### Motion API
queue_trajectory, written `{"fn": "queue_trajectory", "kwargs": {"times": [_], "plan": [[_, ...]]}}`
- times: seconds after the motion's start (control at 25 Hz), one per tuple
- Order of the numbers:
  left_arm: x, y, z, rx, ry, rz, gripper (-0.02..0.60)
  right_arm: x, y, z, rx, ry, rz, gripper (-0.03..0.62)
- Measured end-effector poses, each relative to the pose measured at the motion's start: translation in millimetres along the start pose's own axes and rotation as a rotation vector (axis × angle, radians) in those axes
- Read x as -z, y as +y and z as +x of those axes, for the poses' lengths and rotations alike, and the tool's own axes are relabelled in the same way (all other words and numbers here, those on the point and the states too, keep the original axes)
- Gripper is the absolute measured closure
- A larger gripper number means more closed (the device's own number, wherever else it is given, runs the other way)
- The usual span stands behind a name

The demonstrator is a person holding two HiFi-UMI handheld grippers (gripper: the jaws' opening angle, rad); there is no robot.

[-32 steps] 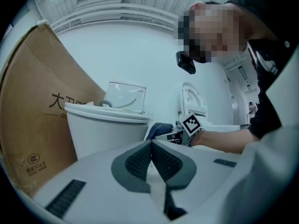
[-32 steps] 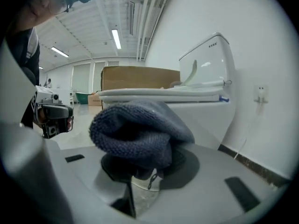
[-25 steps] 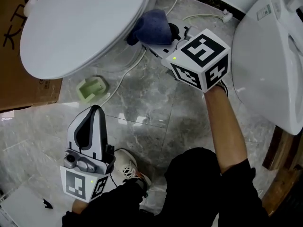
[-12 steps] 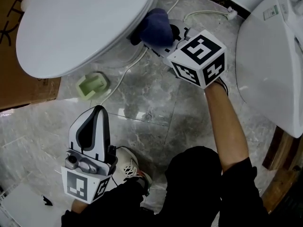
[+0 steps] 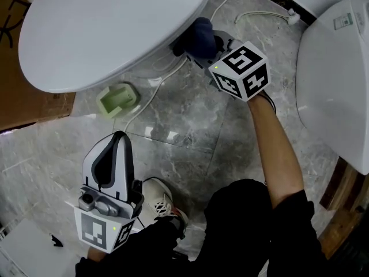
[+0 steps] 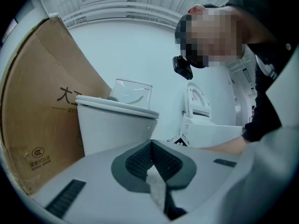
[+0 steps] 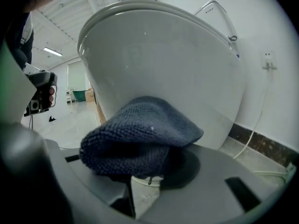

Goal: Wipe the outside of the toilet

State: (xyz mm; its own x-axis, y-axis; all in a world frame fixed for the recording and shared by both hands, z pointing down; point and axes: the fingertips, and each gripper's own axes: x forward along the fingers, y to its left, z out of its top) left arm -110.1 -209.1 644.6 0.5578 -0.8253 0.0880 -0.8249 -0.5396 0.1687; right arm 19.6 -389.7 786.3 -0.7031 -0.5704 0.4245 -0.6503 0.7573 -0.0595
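The white toilet (image 5: 109, 27) fills the upper left of the head view, lid closed; its bowl (image 7: 159, 69) looms close in the right gripper view. My right gripper (image 5: 203, 49) is shut on a folded dark blue knitted cloth (image 5: 199, 34), which presses against the toilet's lower right side under the rim. The cloth (image 7: 140, 134) bulges out over the jaws. My left gripper (image 5: 114, 146) is held low at the bottom left, away from the toilet, its jaws together with nothing between them. From the left gripper view I see the toilet (image 6: 112, 125) side-on.
A second white toilet (image 5: 337, 79) stands at the right edge. A pale green holder (image 5: 118, 98) and white cords (image 5: 150, 94) lie on the grey marble floor. Brown cardboard (image 5: 23, 105) leans at the left. The person's shoe (image 5: 164, 203) is near the left gripper.
The right gripper has carried the cloth up and right along the toilet's side, further under the rim. The left gripper has stayed nearly still.
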Motion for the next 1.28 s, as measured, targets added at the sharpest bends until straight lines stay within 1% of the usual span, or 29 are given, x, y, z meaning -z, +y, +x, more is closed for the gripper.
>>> {"fn": "queue_trajectory", "kwargs": {"times": [0.16, 0.36, 0.48, 0.68, 0.8, 1.08, 1.28], "plan": [[3.0, 5.7, -1.1, -0.001, 0.006, -0.006, 0.571, 20.2, -3.3, 12.4, 0.010, 0.028, 0.028, 0.490], [5.2, 12.6, -4.3, -0.010, 0.015, -0.012, 0.571, 53.2, -4.7, 31.2, 0.010, 0.092, 0.042, 0.490], [5.3, 16.9, -6.2, -0.014, 0.018, -0.014, 0.571, 68.4, -9.1, 38.5, 0.007, 0.118, 0.074, 0.490], [4.6, 22.3, -10.9, -0.024, 0.019, -0.015, 0.571, 94.5, -12.0, 52.4, 0.026, 0.193, 0.095, 0.490], [1.8, 23.3, -12.9, -0.027, 0.012, -0.014, 0.571, 109.8, -12.7, 58.1, 0.051, 0.240, 0.081, 0.490], [-3.9, 23.6, -16.7, -0.038, -0.002, -0.011, 0.571, 118.0, -13.9, 60.6, 0.090, 0.271, 0.079, 0.490], [-9.5, 23.6, -21.5, -0.055, -0.017, -0.005, 0.571, 116.8, -17.7, 45.7, 0.134, 0.249, 0.078, 0.491]]}}
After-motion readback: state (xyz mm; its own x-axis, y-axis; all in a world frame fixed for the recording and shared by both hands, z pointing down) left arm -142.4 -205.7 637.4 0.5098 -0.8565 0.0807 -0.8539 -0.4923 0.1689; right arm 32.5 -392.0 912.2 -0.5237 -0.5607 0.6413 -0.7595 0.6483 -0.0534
